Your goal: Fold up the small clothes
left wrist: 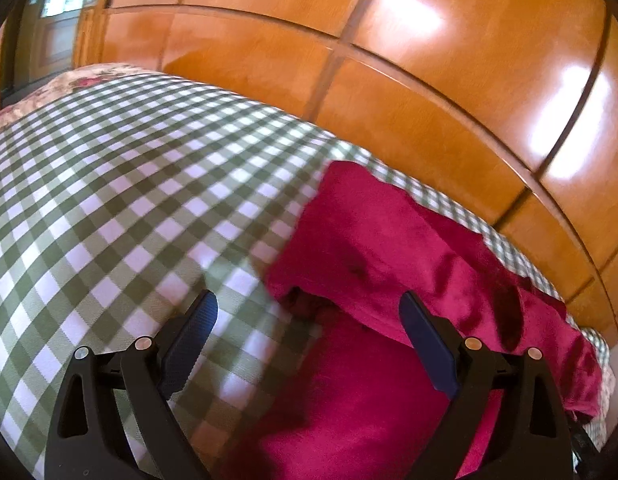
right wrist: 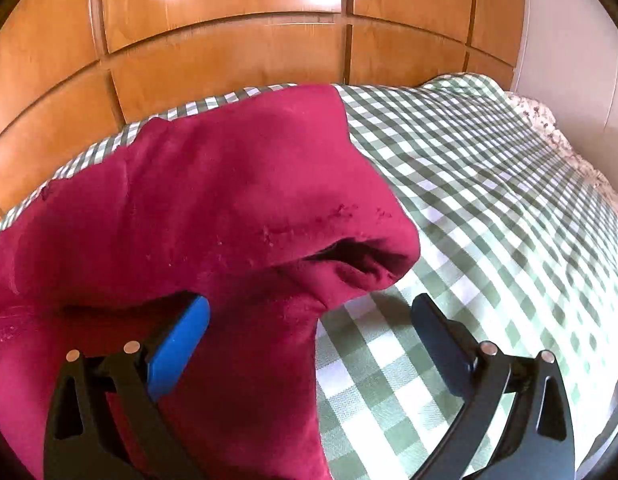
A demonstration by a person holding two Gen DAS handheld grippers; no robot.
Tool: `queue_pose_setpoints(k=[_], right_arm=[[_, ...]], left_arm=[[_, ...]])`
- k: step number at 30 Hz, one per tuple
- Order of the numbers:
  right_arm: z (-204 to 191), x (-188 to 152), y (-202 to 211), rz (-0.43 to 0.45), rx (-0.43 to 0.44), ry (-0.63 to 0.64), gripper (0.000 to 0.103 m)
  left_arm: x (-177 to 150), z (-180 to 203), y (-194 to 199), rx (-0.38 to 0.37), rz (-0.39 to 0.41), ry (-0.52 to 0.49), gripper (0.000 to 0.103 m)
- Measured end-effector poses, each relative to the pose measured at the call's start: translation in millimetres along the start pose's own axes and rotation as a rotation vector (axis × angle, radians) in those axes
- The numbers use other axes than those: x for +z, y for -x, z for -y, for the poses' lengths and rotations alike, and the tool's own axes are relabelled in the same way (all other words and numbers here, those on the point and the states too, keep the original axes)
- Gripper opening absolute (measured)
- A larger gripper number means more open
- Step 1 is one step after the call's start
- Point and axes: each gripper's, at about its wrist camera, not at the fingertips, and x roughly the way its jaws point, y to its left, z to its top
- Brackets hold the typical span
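We work on a bed-like surface under a green-and-white checked cover point(right wrist: 489, 208), with glossy wooden wardrobe panels point(right wrist: 229, 60) behind it.

Nearest, in the right wrist view, the right gripper point(right wrist: 309, 320) has its jaws spread wide, pinching nothing; the left pad sits over the cloth at 8 o'clock, the right pad over bare cover at 4 o'clock. In the left wrist view the left gripper point(left wrist: 309, 316) is also spread wide, nothing between the pads; one pad is over the cover at 7 o'clock, the other over cloth at 5 o'clock.

Just past the fingers lies the red garment point(right wrist: 197, 200), a soft fleecy piece. It fills centre to 9 o'clock in the right view and 3 to 6 o'clock in the left view. A flap is laid over the lower layer, with a puffy open fold edge at centre.

Our judgement: one fold is laid and released, but the bundle is loose and lumpy, so smoothing and at least one more fold remain.

Farther out, a floral bedding edge point(right wrist: 549, 128) shows at 2 o'clock and a pale wall point(right wrist: 569, 40) at 1 o'clock. Nothing obstructs; the garment's far edge sits near the cover's edge by the wardrobe.
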Motion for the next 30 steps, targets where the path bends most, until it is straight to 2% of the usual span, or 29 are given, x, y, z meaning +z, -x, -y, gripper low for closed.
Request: queue_pose_setpoints(k=[3,6,8,10,12,15,17,18,19,20,21,22,23,26,30], right_arm=[[-4,-3,3,0.023,-0.014,0.017,0.101],[-7,-2,4,0.035,-0.034,0.021,0.101],[-6,-5,9,0.054,-0.035,0.014,0.101],[-3,-4,14,0.077,-0.034,-0.003,0.101],[3,-5,17,0.094,-0.044,-0.035,0.101],[10,-4,19,0.102,-0.040,-0.073,0.101],[12,-3,19,0.100,-0.039,-0.080,0.101],[12,-3,18,0.093,-0.038,-0.079,0.101],[11,-3,16,0.086,-0.038,-0.078,0.101],[11,-3,14,0.079,-0.041,-0.079,0.101],[12,-3,13,0.072,-0.042,-0.084,0.101],[13,-3,13,0.069,-0.040,-0.089,0.101],[14,-3,13,0.071,-0.038,-0.094,0.101],[19,-3,16,0.086,-0.029,-0.115,0.101],[21,-3,16,0.079,-0.027,-0.122,0.101]], left_arm=[[0,27,16,-0.146,-0.012,-0.018,0.091],[0,73,25,-0.222,-0.041,-0.105,0.091],[-1,102,24,-0.249,-0.062,-0.174,0.084],[-2,135,9,-0.286,-0.136,-0.229,0.071],[-4,157,-13,-0.295,-0.212,-0.248,0.071],[-5,175,-55,-0.283,-0.312,-0.198,0.069],[-11,182,-80,-0.284,-0.396,-0.144,0.049],[-13,184,-86,-0.287,-0.423,-0.136,0.035],[-17,191,-90,-0.276,-0.443,-0.144,0.024],[-19,197,-90,-0.279,-0.442,-0.158,0.019],[-21,207,-87,-0.300,-0.445,-0.178,0.008],[-19,209,-84,-0.318,-0.446,-0.184,0.004],[-17,212,-79,-0.340,-0.435,-0.185,0.004],[2,213,-60,-0.378,-0.331,-0.173,0.004],[31,191,-45,-0.366,-0.224,-0.076,0.004]])
